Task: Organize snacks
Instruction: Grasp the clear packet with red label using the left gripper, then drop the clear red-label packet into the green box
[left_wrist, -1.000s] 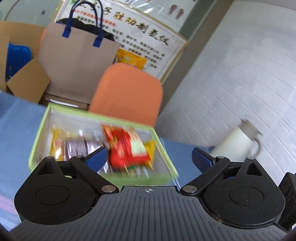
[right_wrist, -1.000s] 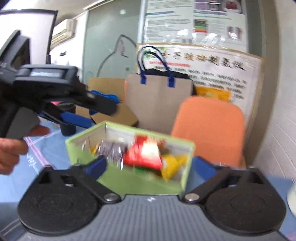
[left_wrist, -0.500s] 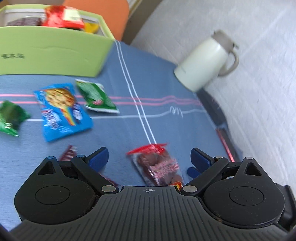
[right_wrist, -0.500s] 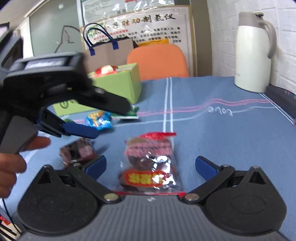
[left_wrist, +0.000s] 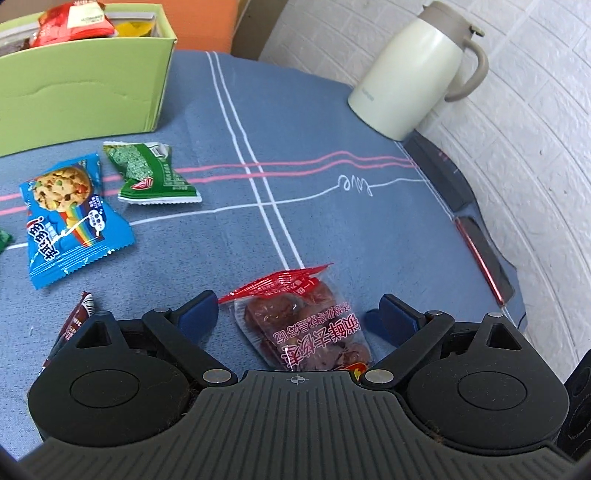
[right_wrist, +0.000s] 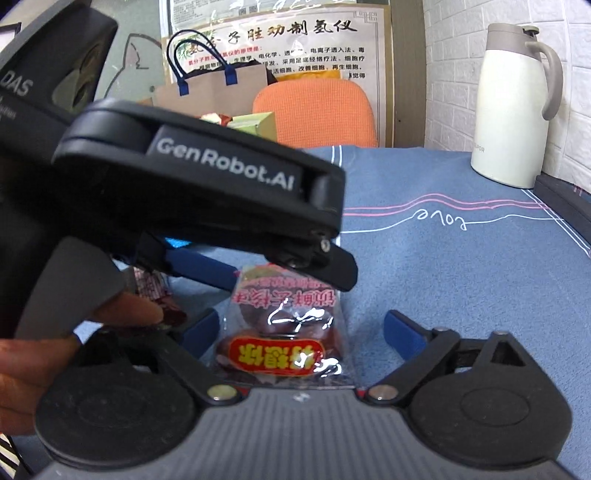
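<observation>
Red-sealed and clear, the date packet (left_wrist: 303, 325) lies flat on the blue cloth of the surface (left_wrist: 332, 129), well in front of the green box (left_wrist: 74, 99) and to its right. Its long axis runs roughly away from both cameras. In the left wrist view the red crimped end points away toward the box side, tilted a little left. The end with the yellow-lettered red label lies nearest the right gripper (right_wrist: 299, 332).

Both sets of jaws straddle the packet and both are closing. The left gripper (left_wrist: 295, 310) has it between its blue pads with cloth showing on either side, so nothing is pressed. The right gripper's pads likewise stand clear of the packet's edges. In the right wrist view the left gripper (right_wrist: 280, 266) reaches in from the left over the packet's far end, with a person's fingers (right_wrist: 125, 314) on its trigger.

Just in front of the box lie a green packet (left_wrist: 151, 173) and a blue cookie packet (left_wrist: 70, 218). A dark red wrapper (left_wrist: 74, 321) sits nearer the left gripper. Far right of the box stands a white jug (left_wrist: 413, 70) by the wall.
</observation>
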